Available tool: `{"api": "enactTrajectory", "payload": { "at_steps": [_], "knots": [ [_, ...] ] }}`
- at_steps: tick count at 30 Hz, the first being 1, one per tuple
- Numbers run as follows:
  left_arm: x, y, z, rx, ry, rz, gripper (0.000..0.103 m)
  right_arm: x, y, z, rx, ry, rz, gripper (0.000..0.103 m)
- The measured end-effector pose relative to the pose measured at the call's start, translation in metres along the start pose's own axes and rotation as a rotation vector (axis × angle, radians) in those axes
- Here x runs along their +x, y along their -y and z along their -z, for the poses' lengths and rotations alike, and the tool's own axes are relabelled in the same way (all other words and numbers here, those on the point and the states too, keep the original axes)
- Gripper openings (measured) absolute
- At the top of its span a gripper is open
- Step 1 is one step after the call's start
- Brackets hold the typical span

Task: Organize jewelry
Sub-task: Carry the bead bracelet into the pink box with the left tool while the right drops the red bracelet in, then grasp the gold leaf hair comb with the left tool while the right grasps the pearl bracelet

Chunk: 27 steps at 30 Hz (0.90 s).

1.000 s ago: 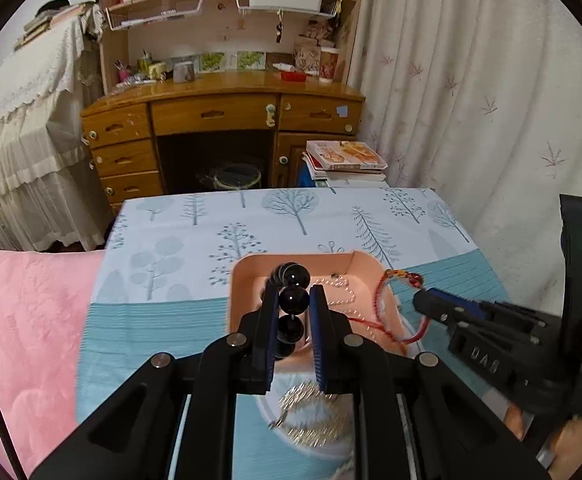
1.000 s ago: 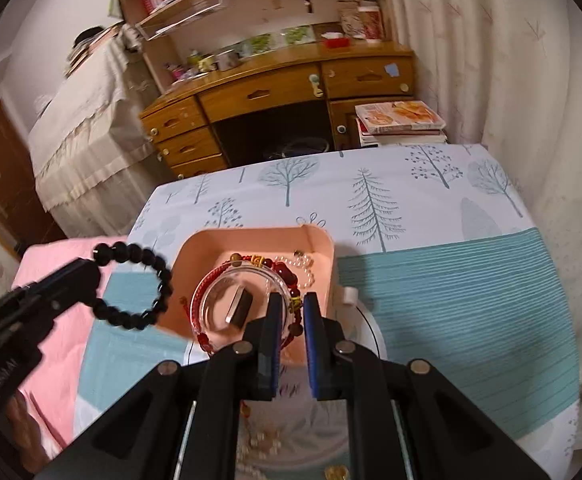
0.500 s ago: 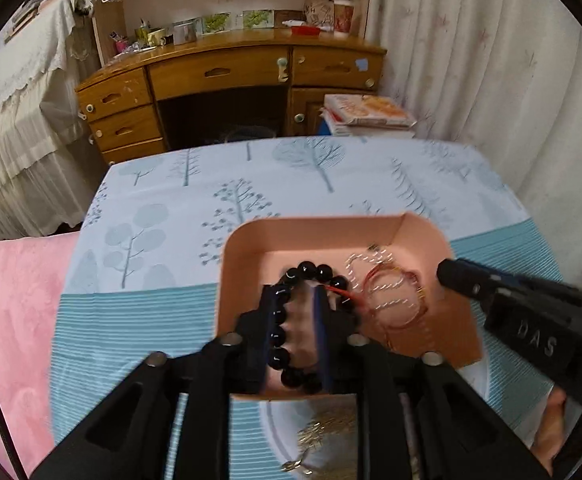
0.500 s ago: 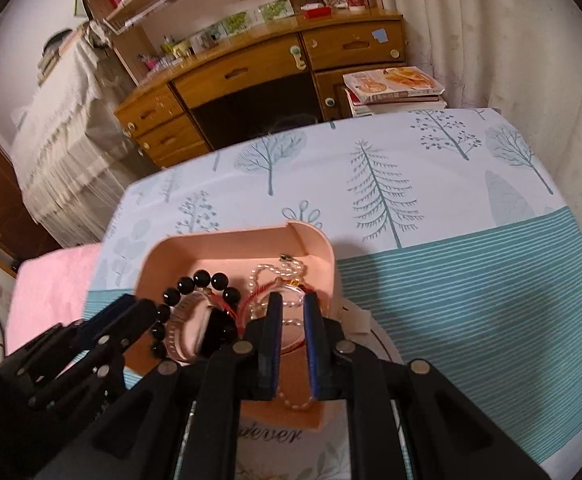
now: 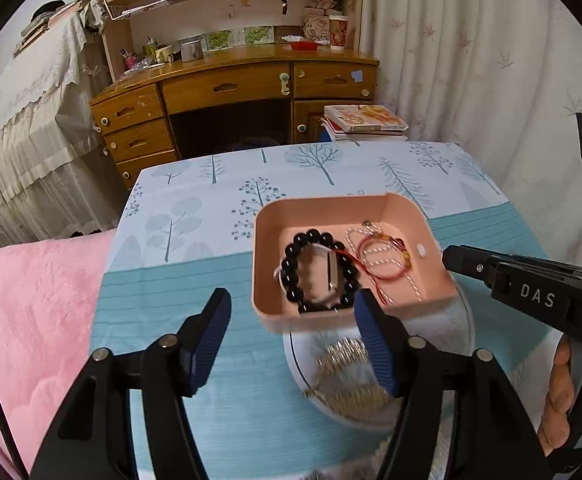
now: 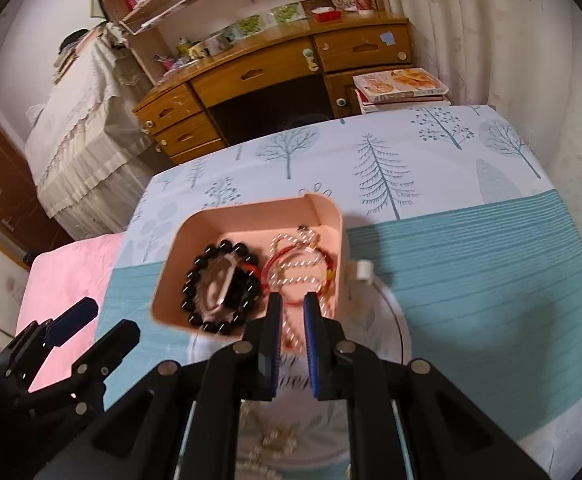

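Left tongs [image 5: 291, 332] stand wide open, empty, just short of the tray [image 5: 405, 210]; black bracelet [image 5: 321, 270] lies inside it beside red cord [image 5: 383, 258]. Right tongs [image 6: 292, 312] nearly closed; whether they grip anything cannot be told. Judged: deposit done; next, fetch the chain from the plate [image 5: 297, 364].

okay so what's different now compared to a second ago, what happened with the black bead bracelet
The left gripper carried the black bead bracelet down into the pink tray, opened and let it go; it now lies in the tray beside the red cord bracelet. The right gripper stayed nearly closed by the tray's near edge, and the white plate with the gold chain remains below the tray.
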<state>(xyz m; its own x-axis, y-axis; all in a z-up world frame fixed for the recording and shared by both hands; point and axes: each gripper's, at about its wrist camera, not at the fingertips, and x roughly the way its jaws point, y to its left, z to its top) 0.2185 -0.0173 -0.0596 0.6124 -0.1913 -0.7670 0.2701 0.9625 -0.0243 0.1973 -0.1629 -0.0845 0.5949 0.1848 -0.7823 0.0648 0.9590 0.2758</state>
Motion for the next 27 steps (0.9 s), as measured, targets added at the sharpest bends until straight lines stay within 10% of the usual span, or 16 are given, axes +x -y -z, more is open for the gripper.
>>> {"api": "enactTrajectory", "payload": {
  "at_steps": [14, 27],
  "knots": [
    [-0.059, 0.006, 0.046, -0.016, 0.067, 0.025, 0.072, -0.060, -0.008, 0.046, -0.043, 0.067, -0.012, 0.011],
    [-0.038, 0.019, 0.085, -0.050, -0.048, 0.134, 0.074, -0.079, 0.029, 0.079, -0.002, 0.005, -0.018, 0.011]
  ]
}}
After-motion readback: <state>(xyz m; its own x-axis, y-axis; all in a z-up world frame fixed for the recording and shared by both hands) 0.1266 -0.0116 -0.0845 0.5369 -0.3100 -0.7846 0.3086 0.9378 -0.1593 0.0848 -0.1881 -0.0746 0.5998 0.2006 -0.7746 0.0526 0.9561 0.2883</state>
